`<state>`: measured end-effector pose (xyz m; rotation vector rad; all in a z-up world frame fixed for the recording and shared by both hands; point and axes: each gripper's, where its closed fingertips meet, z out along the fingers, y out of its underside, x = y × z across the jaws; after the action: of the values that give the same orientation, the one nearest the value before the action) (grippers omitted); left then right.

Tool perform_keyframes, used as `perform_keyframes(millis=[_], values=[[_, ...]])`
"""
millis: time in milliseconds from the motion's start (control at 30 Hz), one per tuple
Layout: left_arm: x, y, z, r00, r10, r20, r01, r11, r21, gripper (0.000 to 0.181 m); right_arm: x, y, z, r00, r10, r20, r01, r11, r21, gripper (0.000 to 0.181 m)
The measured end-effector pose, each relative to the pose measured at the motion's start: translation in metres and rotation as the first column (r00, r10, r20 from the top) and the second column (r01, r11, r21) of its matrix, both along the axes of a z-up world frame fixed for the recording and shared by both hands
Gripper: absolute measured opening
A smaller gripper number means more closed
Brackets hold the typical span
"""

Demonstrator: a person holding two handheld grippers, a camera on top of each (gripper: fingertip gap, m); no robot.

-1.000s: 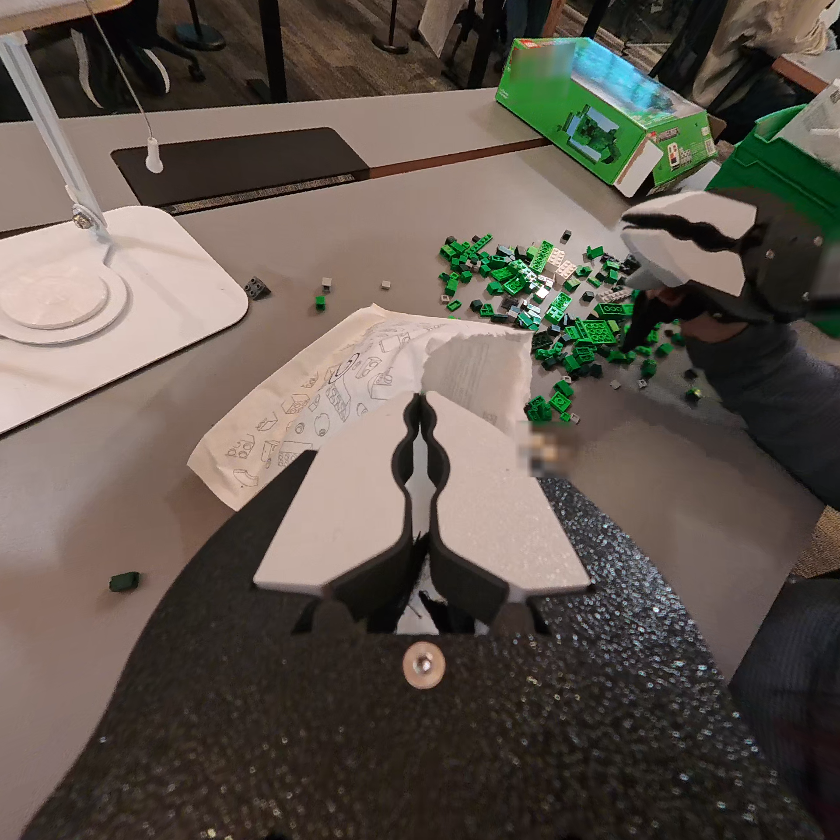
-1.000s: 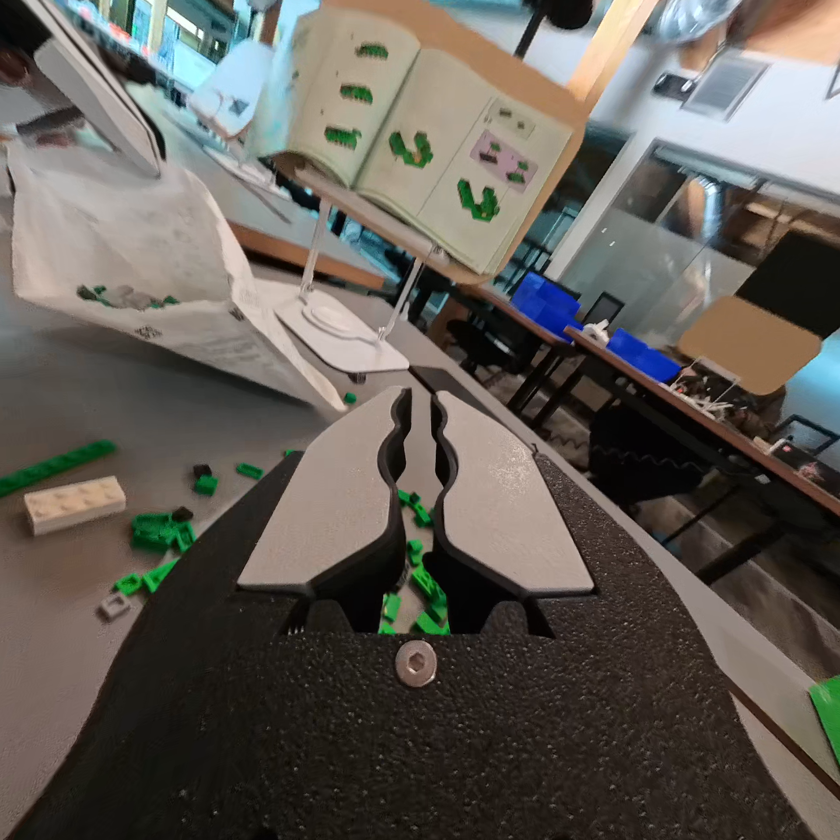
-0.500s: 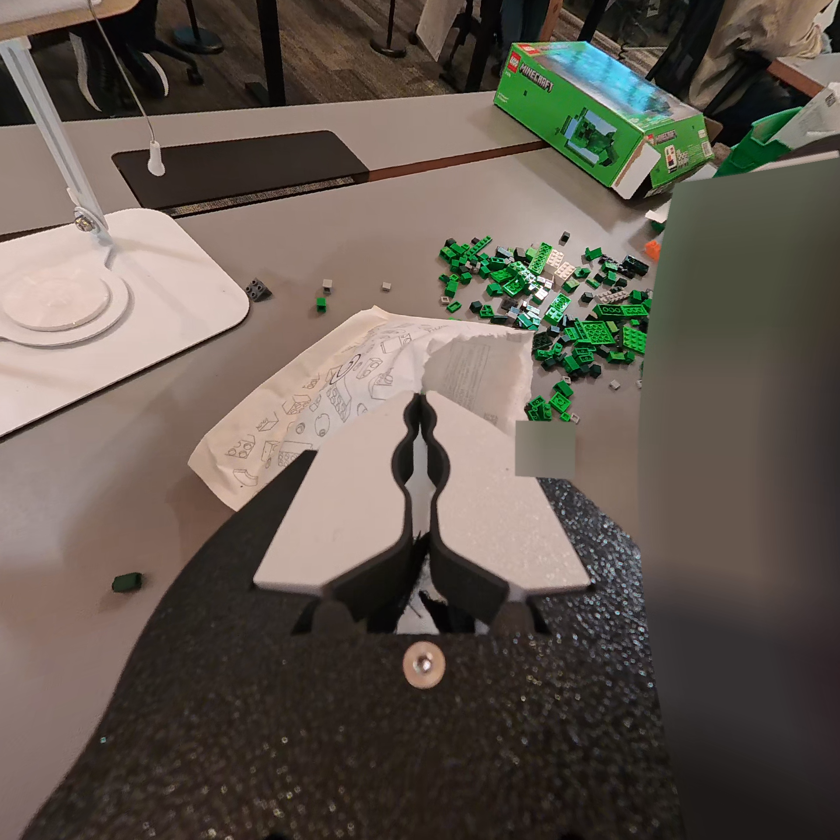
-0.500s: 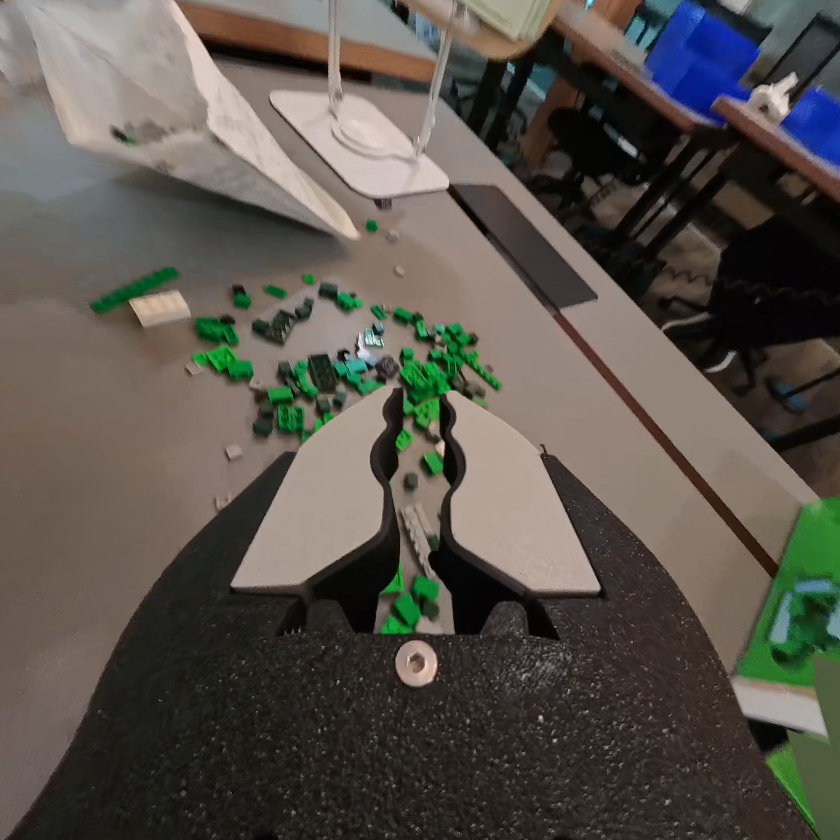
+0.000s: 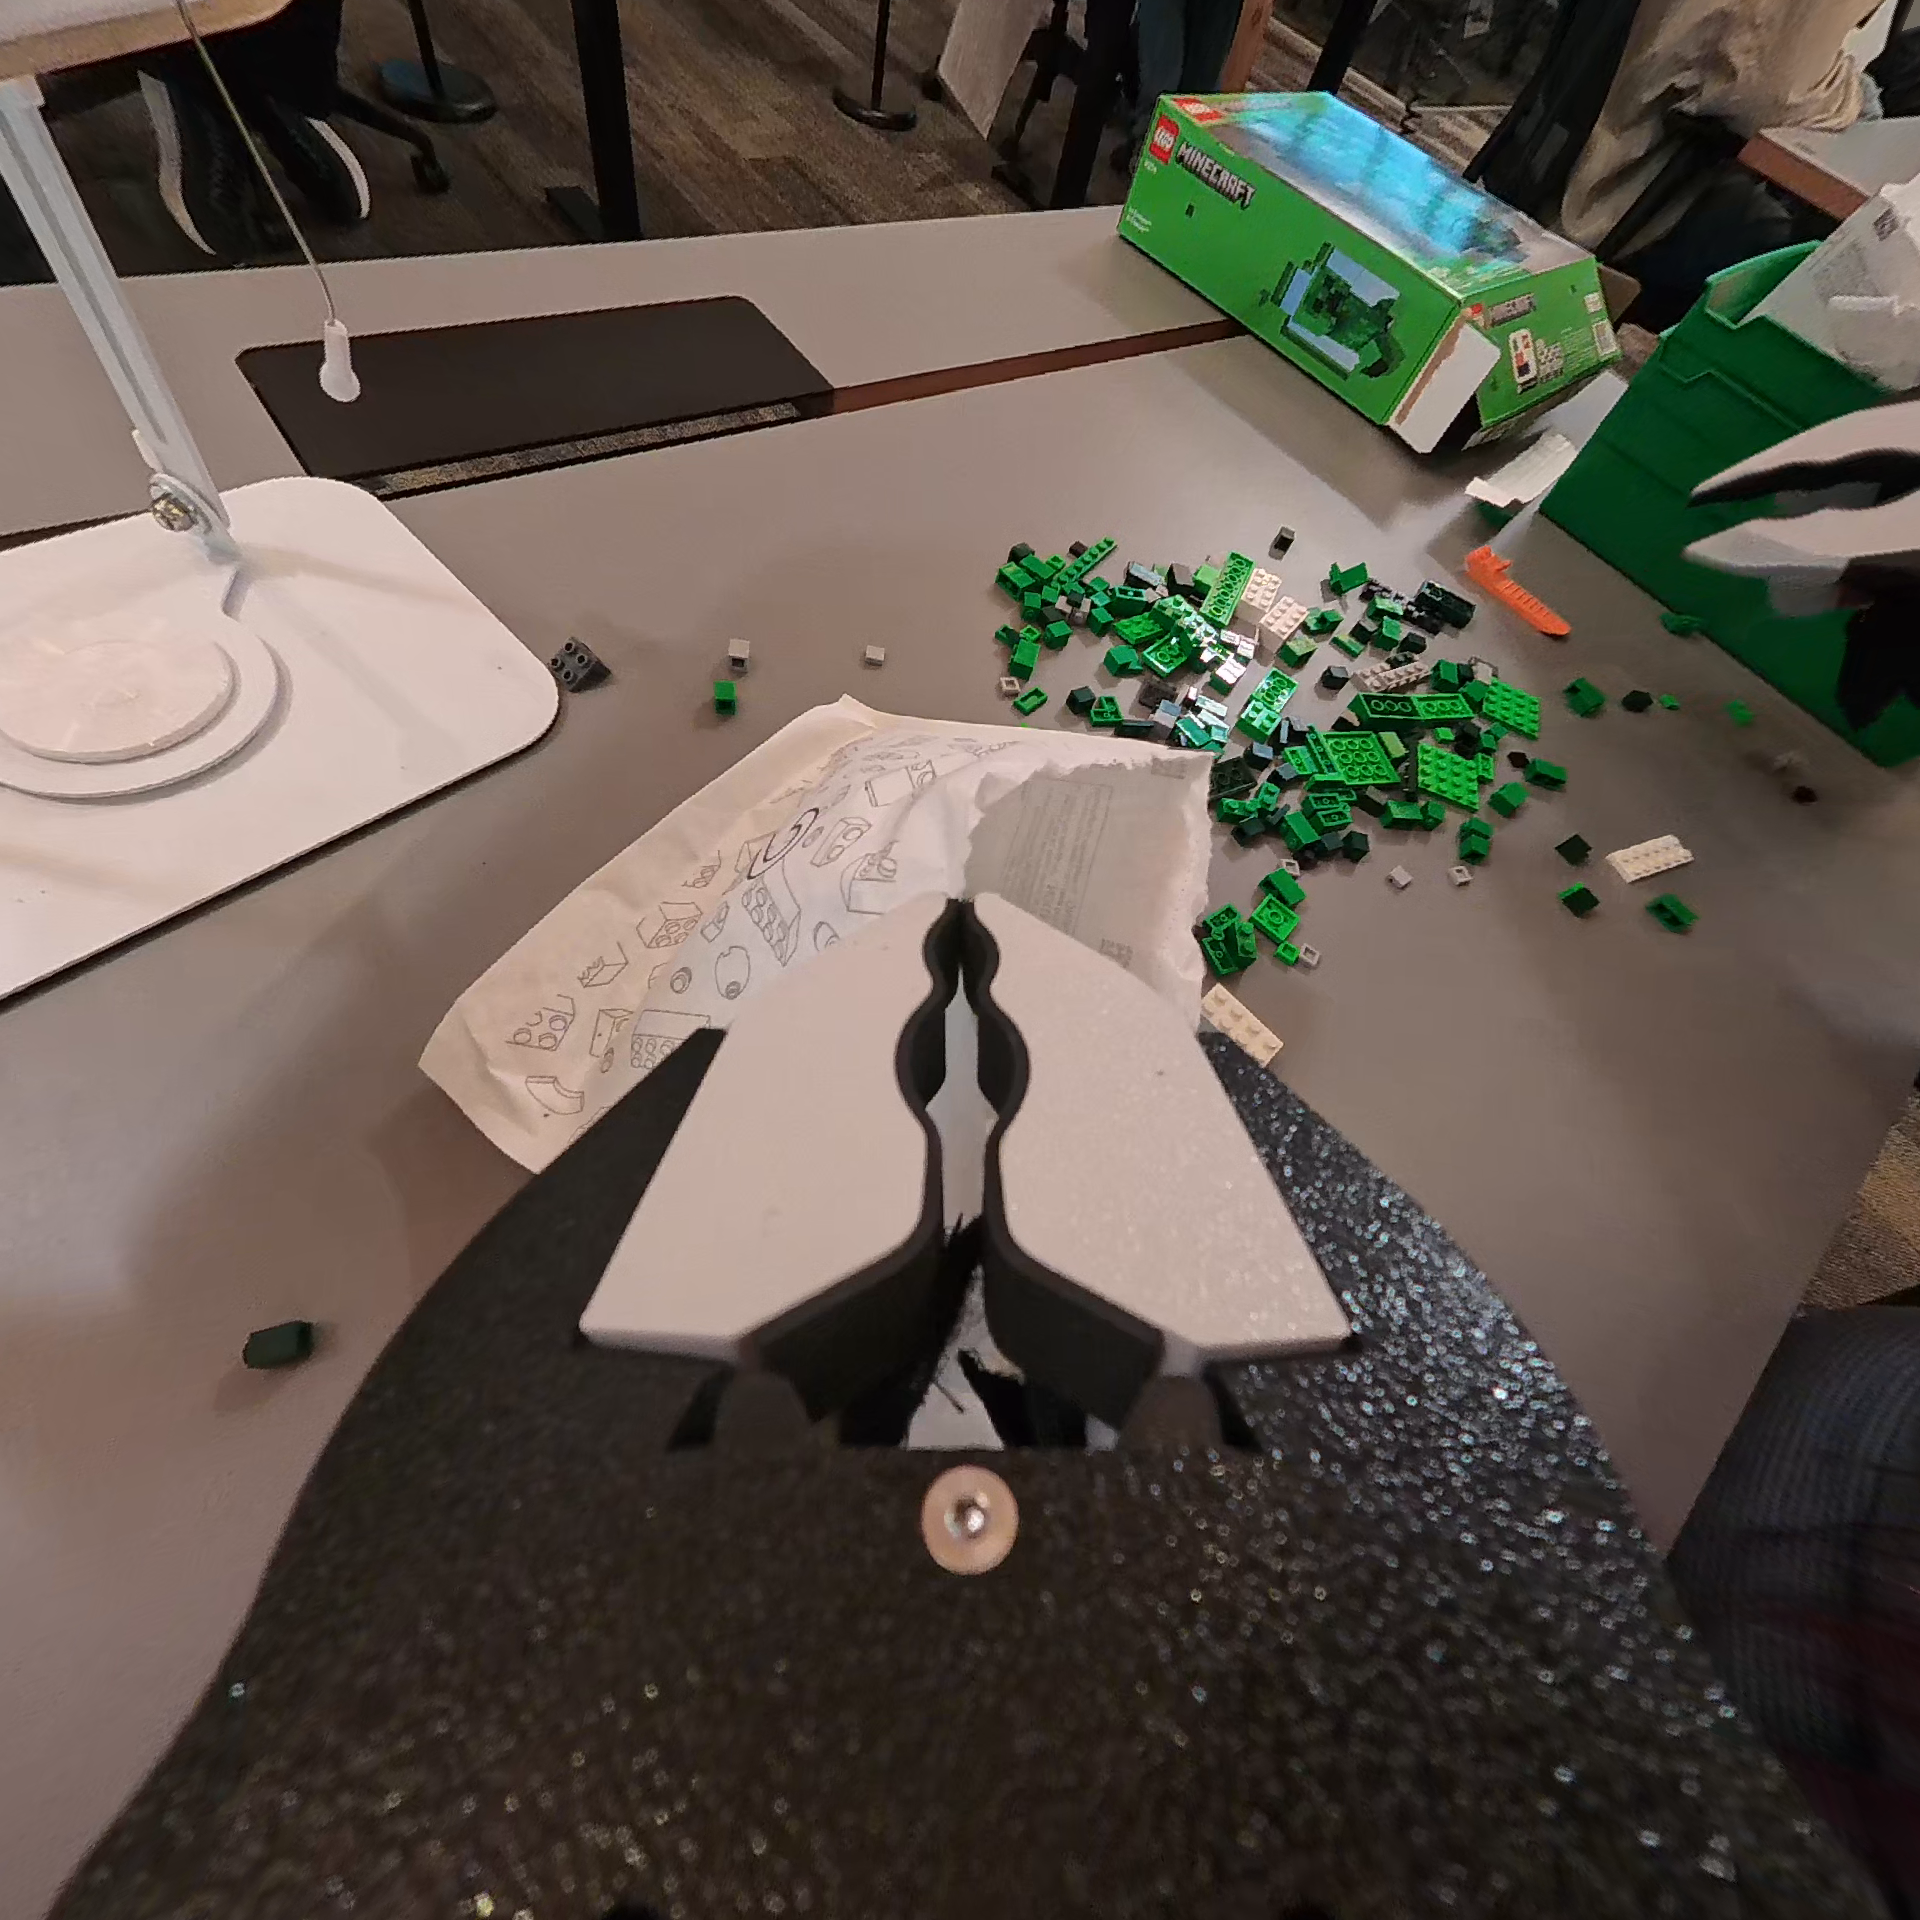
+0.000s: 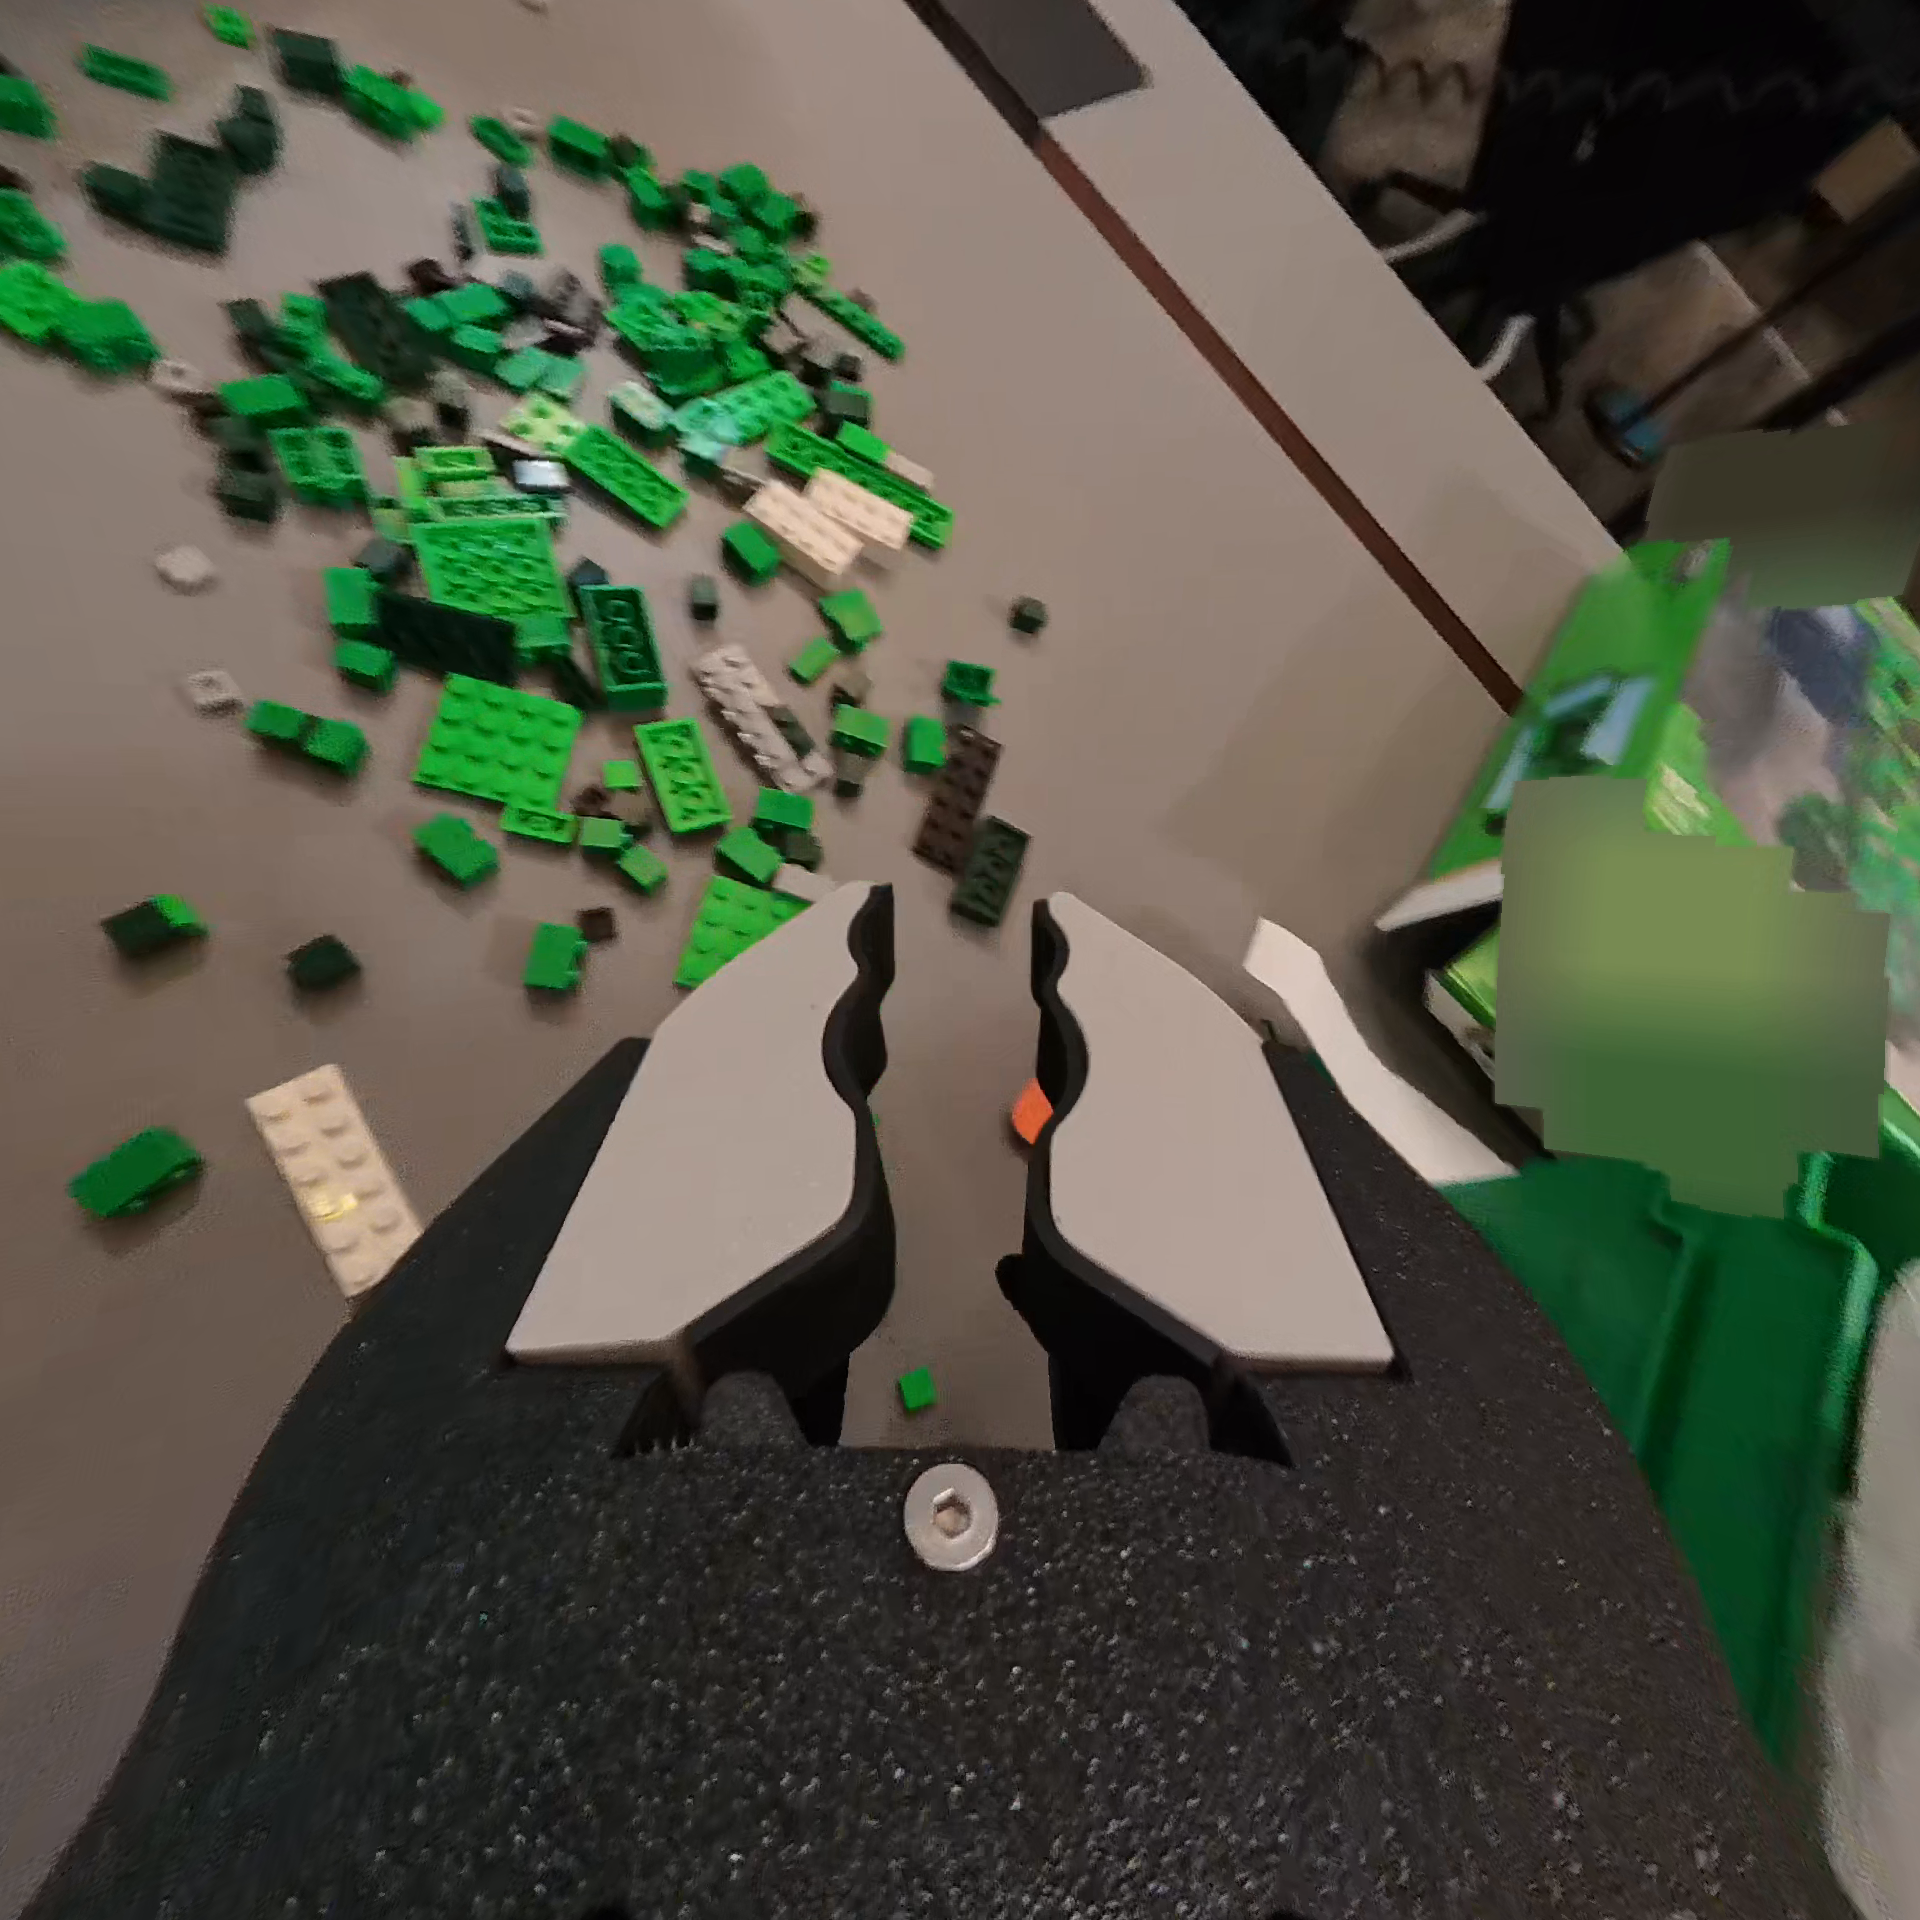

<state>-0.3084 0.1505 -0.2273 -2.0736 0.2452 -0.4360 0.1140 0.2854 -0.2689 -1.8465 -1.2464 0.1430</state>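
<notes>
Far left on the grey table sits a white stand base, with a dark mat behind it. Middle of the left wrist view, the left gripper has its jaws pinched together on a torn white paper bag. The bag's covered in line drawings of bricks plus a block of fine print.

Right of that there's a big scatter of green bricks, with a few white and dark ones mixed in, and an orange tool lying past them. A green printed box with branding sits at the back, and a green bin is beside it.

The right gripper hangs over the pile's edge with jaws apart and nothing between them.
</notes>
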Motion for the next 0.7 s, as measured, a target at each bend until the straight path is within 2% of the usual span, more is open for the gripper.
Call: perform_keyframes(millis=[100, 200, 300, 367, 500, 600, 700], values=[[0.0, 0.0, 0.0, 1.0, 0.001, -0.002, -0.001, 1.0, 0.001, 0.0, 0.022, 0.025, 0.013, 0.984, -0.172, -0.054, 0.178, 0.975, 0.133, 0.024], [0.0, 0.0, 0.0, 1.0, 0.001, -0.007, -0.001, 1.0, 0.002, 0.0, 0.031, 0.041, 0.028, 0.944, -0.266, -0.195, 0.31, 0.918, 0.247, 0.024], [0.001, 0.0, 0.0, 1.0, -0.003, -0.009, 0.003, 1.0, 0.003, 0.0, 0.025, 0.049, 0.042, 0.872, -0.25, -0.421, 0.397, 0.864, 0.31, 0.024], [0.001, 0.0, 0.0, 1.0, -0.004, -0.009, 0.004, 1.0, 0.001, 0.0, 0.025, 0.052, 0.045, 0.83, -0.229, -0.509, 0.449, 0.817, 0.363, 0.021], [0.0, -0.001, 0.001, 1.0, -0.001, -0.015, 0.001, 1.0, 0.004, 0.0, 0.032, 0.051, 0.04, 0.79, -0.233, -0.567, 0.526, 0.731, 0.434, 0.017], [-0.001, -0.001, 0.001, 1.0, 0.002, -0.009, -0.002, 1.0, 0.008, 0.0, 0.032, 0.046, 0.035, 0.775, -0.216, -0.593, 0.545, 0.704, 0.456, 0.011], [0.0, 0.0, 0.001, 1.0, -0.003, -0.005, 0.003, 1.0, 0.007, 0.0, 0.026, 0.047, 0.029, 0.797, -0.212, -0.566, 0.524, 0.709, 0.472, 0.01]])
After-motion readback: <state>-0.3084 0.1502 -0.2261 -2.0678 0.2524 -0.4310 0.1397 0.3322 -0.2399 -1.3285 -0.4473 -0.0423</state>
